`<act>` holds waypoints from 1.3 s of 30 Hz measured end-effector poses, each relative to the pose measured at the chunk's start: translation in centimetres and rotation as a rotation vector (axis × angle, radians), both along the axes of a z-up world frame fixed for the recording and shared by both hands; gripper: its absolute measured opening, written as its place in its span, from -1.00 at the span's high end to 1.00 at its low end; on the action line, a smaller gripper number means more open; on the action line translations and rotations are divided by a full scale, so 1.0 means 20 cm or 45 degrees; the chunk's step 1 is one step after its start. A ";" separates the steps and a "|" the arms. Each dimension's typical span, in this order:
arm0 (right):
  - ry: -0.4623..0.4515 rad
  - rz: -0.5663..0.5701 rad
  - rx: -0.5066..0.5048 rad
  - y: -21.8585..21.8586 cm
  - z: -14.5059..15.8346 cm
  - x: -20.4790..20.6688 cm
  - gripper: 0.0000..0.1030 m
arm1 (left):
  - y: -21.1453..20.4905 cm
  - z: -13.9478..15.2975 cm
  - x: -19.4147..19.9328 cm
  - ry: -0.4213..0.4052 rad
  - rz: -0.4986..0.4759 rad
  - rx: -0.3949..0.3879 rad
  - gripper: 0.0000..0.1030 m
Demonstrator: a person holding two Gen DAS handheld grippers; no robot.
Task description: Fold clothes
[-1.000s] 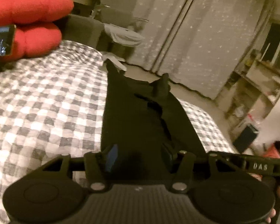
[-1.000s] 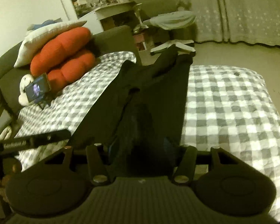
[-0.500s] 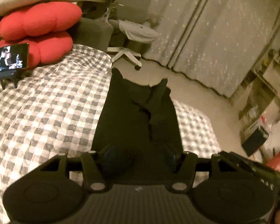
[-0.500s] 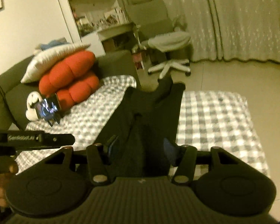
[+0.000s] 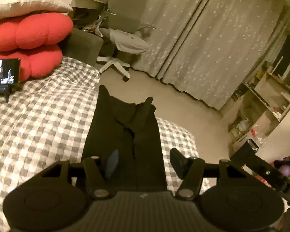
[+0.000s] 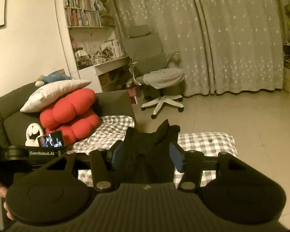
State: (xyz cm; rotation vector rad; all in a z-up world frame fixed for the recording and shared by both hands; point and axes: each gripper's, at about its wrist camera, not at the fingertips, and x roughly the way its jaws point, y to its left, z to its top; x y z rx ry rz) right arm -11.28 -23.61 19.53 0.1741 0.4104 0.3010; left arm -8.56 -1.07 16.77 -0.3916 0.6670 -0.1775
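while both tools grip, black trousers drape the checkered bed.

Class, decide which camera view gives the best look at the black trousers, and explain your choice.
The left wrist view: the black trousers stretch lengthwise across the checked bedcover, showing both legs and their far ends. In the right wrist view, the black trousers appear bunched and foreshortened between the right gripper's fingers, so much less is visible.

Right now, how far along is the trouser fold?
Done: black trousers are laid lengthwise on the checked bed, legs side by side. In hand: the right gripper clamps the near end, raised off the bed; the left gripper straddles it, grip unclear. Left: no fold visible yet.
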 end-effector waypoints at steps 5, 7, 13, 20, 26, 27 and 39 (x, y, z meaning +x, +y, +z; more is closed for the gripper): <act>0.063 0.040 -0.002 0.03 -0.04 0.15 -0.13 | 0.05 0.00 0.16 0.018 0.020 0.075 -0.20; 0.149 0.055 0.028 0.02 -0.12 0.27 -0.13 | 0.06 -0.01 0.27 0.040 0.046 0.099 -0.23; 0.299 0.056 0.006 0.00 -0.35 0.63 -0.13 | 0.03 -0.15 0.63 0.112 0.111 0.236 -0.24; 0.344 0.057 -0.066 -0.01 -0.45 0.85 -0.13 | 0.05 -0.36 1.04 0.217 0.121 0.191 -0.24; 0.372 0.074 -0.152 -0.01 -0.53 0.98 -0.13 | 0.18 -0.42 1.35 0.246 0.131 -0.060 -0.24; 0.374 0.081 -0.164 -0.01 -0.55 1.00 -0.13 | 0.16 -0.44 1.39 0.240 0.116 -0.078 -0.24; 0.124 0.413 -0.514 0.43 -0.69 1.10 -0.26 | 0.11 -0.69 1.60 0.331 -0.042 -0.181 -0.24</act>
